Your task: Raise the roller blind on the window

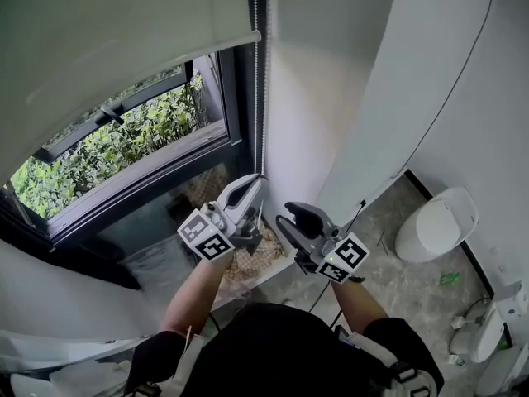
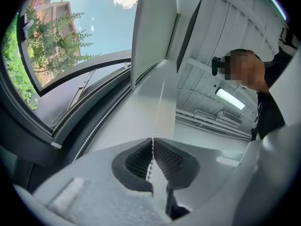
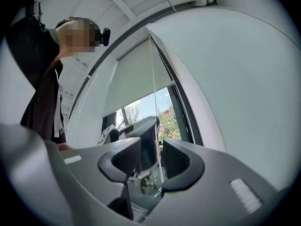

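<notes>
We find the left gripper [image 2: 153, 141] clamped shut on the bead chain [image 2: 151, 160], close to the window frame [image 1: 240, 106]. The right gripper [image 3: 151, 144] has its jaws wide apart, and the chain passes between them ungripped. The roller blind [image 1: 107, 48] is partly raised above. A toilet [image 1: 436, 223] stands to the right.

White wall [image 1: 331, 81], grey floor [image 1: 413, 296], greenery outside [image 1: 124, 139]

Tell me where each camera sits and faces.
Head view: on the head, facing down at window, forearms, left gripper, right gripper.
Left gripper view: on that gripper, facing up along shut jaws clamping the bead chain; person's torso shows.
Right gripper view: on that gripper, facing up past open jaws at roller blind; torso shows.
Shared: bead chain.
</notes>
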### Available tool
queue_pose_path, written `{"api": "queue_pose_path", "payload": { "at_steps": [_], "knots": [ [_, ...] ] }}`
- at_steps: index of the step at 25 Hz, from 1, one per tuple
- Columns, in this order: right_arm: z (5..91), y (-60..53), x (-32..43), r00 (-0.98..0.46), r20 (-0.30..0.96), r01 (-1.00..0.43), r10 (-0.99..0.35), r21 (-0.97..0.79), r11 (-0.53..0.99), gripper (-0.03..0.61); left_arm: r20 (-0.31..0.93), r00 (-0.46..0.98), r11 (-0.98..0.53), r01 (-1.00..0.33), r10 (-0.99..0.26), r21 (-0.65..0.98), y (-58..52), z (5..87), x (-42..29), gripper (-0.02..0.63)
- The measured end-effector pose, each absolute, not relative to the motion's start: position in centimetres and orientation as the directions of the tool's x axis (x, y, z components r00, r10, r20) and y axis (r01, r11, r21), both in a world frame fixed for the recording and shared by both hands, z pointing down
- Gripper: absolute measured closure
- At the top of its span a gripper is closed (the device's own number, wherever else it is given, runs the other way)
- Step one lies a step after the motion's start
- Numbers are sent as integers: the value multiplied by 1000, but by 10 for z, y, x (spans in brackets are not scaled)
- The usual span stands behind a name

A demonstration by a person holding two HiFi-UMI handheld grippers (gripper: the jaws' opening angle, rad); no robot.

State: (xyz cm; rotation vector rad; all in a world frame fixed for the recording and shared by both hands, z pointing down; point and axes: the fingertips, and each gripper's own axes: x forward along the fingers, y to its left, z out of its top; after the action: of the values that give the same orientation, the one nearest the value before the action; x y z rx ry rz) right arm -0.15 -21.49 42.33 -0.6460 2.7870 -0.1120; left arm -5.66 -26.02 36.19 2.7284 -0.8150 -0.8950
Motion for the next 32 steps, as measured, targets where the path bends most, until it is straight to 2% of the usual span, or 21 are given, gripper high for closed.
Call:
{"api": "queue_pose_path", "payload": {
  "at_steps": [2,3,7,10,15,21,23,26,32],
  "knots": [
    [379,-217,0,-846,-321,-424,-426,-79,902,439,-502,670,-837,-453,-547,307,-261,363,-59,601],
    [357,-218,-2,-837,-354,-427,-417,-54,903,466,-503,669,-837,-452,-547,309,-261,363,-59,601],
    [279,-232,-15,-789,-464,-452,-403,-7,892,468,-514,670,-844,-437,-536,311,-254,363,-56,600],
    [235,-242,-27,-750,-521,-471,-407,-10,882,467,-515,678,-851,-433,-525,298,-247,362,-51,600],
    [180,-245,-46,-731,-575,-503,-367,90,860,468,-517,672,-847,-441,-531,296,-242,362,-55,600],
    [145,-257,-59,-720,-597,-482,-354,63,874,485,-516,662,-839,-459,-543,293,-240,363,-65,600],
    [143,-253,-61,-716,-607,-481,-345,70,874,533,-516,660,-837,-461,-546,295,-238,365,-66,600],
    [145,-251,-56,-685,-639,-499,-349,64,864,564,-514,661,-837,-456,-546,302,-236,367,-67,600],
    [145,-250,-44,-669,-657,-502,-348,54,863,565,-504,673,-840,-452,-542,300,-235,369,-61,600]
  ]
}}
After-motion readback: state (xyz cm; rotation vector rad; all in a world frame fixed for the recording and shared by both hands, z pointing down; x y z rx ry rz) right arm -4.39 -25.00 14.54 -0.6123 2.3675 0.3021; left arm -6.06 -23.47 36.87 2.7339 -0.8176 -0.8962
